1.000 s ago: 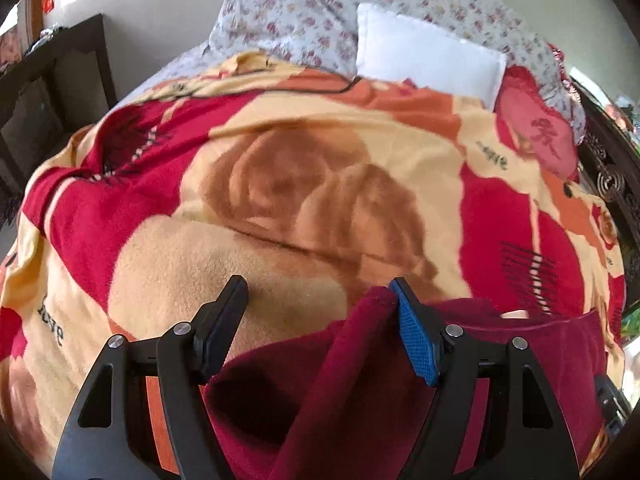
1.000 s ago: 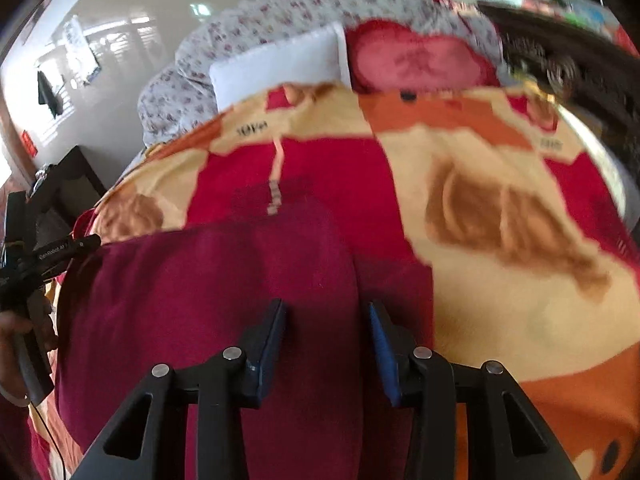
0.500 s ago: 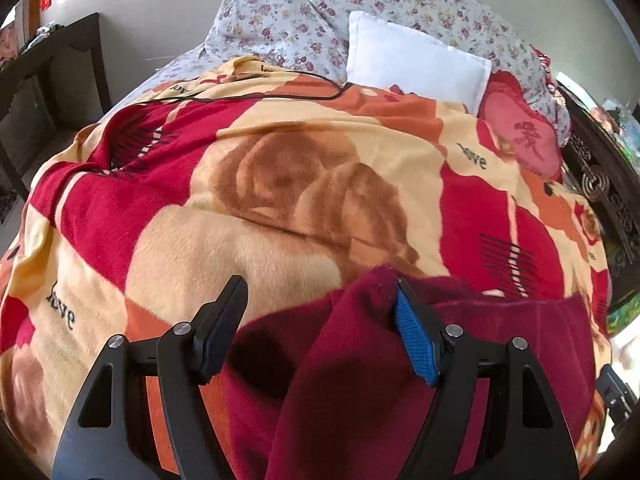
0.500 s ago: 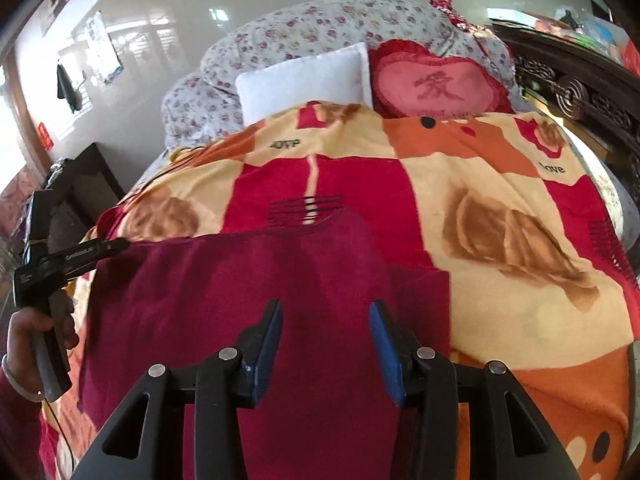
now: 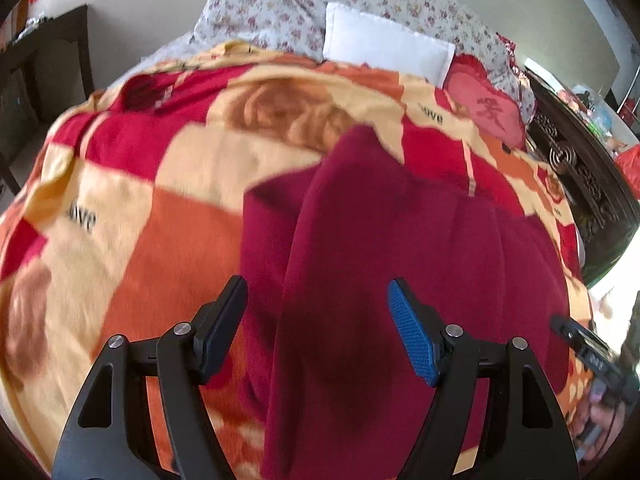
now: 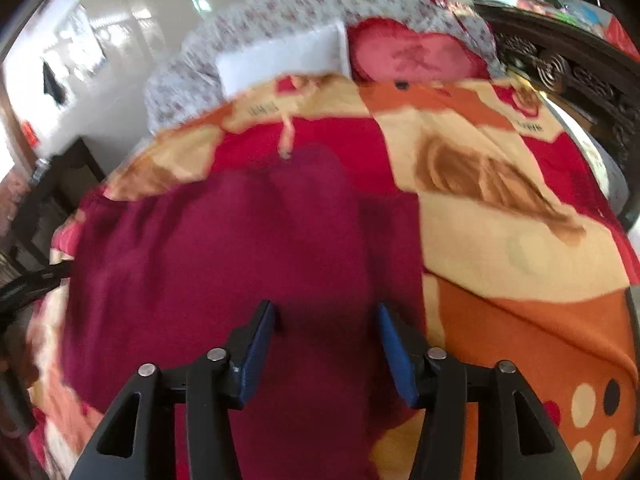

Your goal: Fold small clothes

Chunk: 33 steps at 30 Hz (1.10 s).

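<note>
A dark red garment [image 5: 400, 248] lies spread on a patterned blanket [image 5: 160, 168] on a bed. A raised fold of it runs up between the fingers of my left gripper [image 5: 316, 320], which is open above it. In the right wrist view the garment [image 6: 224, 256] fills the lower left, with a raised fold between the fingers of my right gripper [image 6: 326, 340], which is open. The jaws of both stand wide and touch no cloth that I can see. The right gripper shows at the right edge of the left wrist view [image 5: 588, 356].
A white pillow [image 5: 384, 48], floral pillows [image 5: 260, 12] and a red heart cushion [image 5: 488, 112] lie at the head of the bed. Dark carved wooden furniture [image 5: 588, 176] stands along the right side. A dark table [image 5: 44, 64] stands at the left.
Both grippers have pulled back and up over the garment. The fold that hung by the left gripper's blue pad now lies loose between open fingers. The right gripper's jaws have opened wider.
</note>
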Motion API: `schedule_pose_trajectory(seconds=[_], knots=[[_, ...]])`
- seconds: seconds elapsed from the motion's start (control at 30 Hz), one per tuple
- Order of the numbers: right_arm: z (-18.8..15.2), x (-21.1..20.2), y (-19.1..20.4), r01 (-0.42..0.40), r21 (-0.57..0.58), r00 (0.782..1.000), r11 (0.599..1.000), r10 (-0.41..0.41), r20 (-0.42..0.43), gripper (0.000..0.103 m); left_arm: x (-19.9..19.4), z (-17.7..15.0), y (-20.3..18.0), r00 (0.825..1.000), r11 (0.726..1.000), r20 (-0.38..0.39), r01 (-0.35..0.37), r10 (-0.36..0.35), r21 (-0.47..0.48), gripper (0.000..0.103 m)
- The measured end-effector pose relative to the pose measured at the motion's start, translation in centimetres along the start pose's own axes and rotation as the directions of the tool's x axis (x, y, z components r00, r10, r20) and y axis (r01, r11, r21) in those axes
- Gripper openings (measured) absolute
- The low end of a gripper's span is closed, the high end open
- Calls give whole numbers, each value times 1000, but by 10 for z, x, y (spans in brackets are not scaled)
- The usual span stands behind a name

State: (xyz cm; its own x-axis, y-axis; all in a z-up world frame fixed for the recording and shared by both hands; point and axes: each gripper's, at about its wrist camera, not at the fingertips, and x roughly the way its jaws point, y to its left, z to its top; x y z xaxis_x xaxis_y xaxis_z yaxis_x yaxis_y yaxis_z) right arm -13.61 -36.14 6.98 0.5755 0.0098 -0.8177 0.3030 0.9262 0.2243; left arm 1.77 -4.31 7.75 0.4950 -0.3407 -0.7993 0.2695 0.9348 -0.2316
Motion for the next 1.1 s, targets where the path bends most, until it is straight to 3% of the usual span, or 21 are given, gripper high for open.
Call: schedule_pose_trajectory(seconds=[0.47,0.6,0.77,1.1], knots=[[3,-44,40,-36,-67,994,997,43,101,52,-8,-55,27,998,997,-55,-9,5,-79,73],[1,-34,56,-114,-90,992,989,119,51,52,-6,-63,30,998,995,-63,4,-10,-99,73],[-11,4,66,-117,-91,991,989,112,-67,52,-5,-67,33,997,993,-70,13,-21,-120,73],[-6,-5,88,-141,-130,989,981,134,-61,56,-4,-72,34,997,991,-67,20,-30,-134,73]])
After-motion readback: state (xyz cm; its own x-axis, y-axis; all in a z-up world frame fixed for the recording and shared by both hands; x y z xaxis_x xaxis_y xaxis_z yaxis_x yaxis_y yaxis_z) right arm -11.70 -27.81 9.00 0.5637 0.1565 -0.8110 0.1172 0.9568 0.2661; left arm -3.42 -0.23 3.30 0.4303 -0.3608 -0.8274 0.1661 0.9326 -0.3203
